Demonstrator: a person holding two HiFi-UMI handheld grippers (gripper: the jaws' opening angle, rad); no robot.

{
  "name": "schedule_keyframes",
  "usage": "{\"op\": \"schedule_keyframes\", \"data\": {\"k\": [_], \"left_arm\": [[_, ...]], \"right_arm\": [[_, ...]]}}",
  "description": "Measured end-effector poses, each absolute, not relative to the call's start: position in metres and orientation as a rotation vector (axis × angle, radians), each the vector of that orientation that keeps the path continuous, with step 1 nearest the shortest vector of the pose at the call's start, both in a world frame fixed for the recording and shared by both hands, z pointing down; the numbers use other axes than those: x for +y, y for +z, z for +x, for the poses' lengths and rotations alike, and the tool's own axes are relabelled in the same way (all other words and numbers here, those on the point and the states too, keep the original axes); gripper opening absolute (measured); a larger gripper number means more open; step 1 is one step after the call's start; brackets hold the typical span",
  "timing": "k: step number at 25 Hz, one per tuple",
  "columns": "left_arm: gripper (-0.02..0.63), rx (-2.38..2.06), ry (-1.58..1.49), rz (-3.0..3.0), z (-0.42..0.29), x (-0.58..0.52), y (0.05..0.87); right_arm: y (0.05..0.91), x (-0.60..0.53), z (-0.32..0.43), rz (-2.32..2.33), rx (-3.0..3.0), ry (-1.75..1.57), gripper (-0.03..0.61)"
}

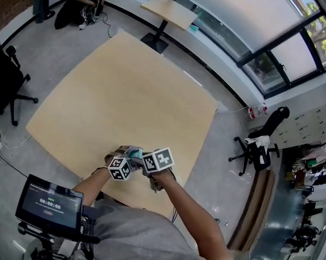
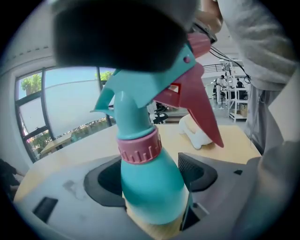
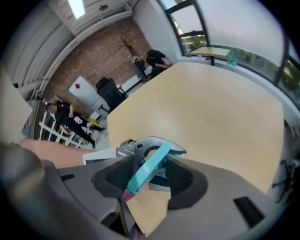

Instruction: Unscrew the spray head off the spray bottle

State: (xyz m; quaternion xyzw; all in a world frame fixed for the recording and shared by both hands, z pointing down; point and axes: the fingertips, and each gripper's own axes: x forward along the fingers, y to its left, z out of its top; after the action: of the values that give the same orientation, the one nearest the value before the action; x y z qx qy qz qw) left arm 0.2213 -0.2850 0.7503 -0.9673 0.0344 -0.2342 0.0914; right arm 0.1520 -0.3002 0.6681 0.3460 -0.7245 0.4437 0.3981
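Evidently both tools are set for a twist. The left hand-held gripper (image 2: pixel 151 174) is clamped around the rounded belly of the teal plastic spray bottle (image 2: pixel 149 190), one dark ribbed pad against each flank. It sits just below the ribbed pink screw collar (image 2: pixel 138 149), so the threads stay clear. That low grip probably serves to stop the body from turning.

The right hand-held gripper (image 3: pixel 149 176) pinches the teal plastic spray head (image 3: pixel 150 169), which runs as a slanted band from one pad to the other. In the left gripper view this head rises above the collar, with its pink-red trigger (image 2: pixel 197 110) hanging down on the right. Gripping the head across its flat sides should give leverage for unscrewing.

From above, the two tools meet close together over the near edge of the pale wooden table (image 1: pixel 127 93), which puts the bottle close in front of the person. Whether its base rests on the table or hangs just above cannot be told. The collar is fully seated on the neck, so no unscrewing shows yet. The next move calls for turning the head while the lower grip stays fixed.
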Motion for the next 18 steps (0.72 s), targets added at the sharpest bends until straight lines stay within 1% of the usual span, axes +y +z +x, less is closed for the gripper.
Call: {"op": "schedule_keyframes", "data": {"k": [4, 5, 6, 7, 8, 10, 11, 12, 13, 15, 17, 18], "left_arm": [[0.345, 0.163, -0.646, -2.940, 0.224, -0.284, 0.746], [0.344, 0.163, -0.645, -2.949, 0.226, -0.283, 0.746], [0.344, 0.155, -0.644, -2.957, 0.227, -0.283, 0.746], [0.344, 0.143, -0.645, -2.962, 0.228, -0.282, 0.746], [0.344, 0.130, -0.645, -2.966, 0.229, -0.282, 0.746], [0.344, 0.113, -0.644, -2.966, 0.230, -0.282, 0.746], [0.344, 0.116, -0.644, -2.969, 0.230, -0.283, 0.746], [0.344, 0.125, -0.642, -2.977, 0.230, -0.284, 0.746], [0.344, 0.141, -0.640, -2.988, 0.231, -0.286, 0.746], [0.344, 0.184, -0.632, -3.012, 0.233, -0.289, 0.745], [0.344, 0.246, -0.621, -3.025, 0.237, -0.293, 0.744], [0.344, 0.291, -0.616, -3.030, 0.238, -0.295, 0.743]], "right_arm": [[0.668, -0.287, 0.150, 0.605, -1.753, 0.869, 0.217], [0.669, -0.283, 0.149, 0.510, -1.738, 0.751, 0.196], [0.670, -0.280, 0.150, 0.406, -1.721, 0.581, 0.148], [0.672, -0.280, 0.153, 0.284, -1.691, 0.350, 0.117], [0.674, -0.279, 0.156, 0.129, -1.645, 0.087, 0.101], [0.676, -0.272, 0.159, -0.238, -1.517, -0.410, 0.097], [0.677, -0.269, 0.160, -0.383, -1.455, -0.591, 0.097], [0.678, -0.268, 0.161, -0.458, -1.424, -0.696, 0.097], [0.677, -0.271, 0.162, -0.452, -1.438, -0.720, 0.097], [0.671, -0.286, 0.168, -0.234, -1.554, -0.580, 0.105], [0.656, -0.302, 0.180, 0.113, -1.704, -0.298, 0.196], [0.644, -0.308, 0.185, 0.303, -1.803, -0.119, 0.257]]}}
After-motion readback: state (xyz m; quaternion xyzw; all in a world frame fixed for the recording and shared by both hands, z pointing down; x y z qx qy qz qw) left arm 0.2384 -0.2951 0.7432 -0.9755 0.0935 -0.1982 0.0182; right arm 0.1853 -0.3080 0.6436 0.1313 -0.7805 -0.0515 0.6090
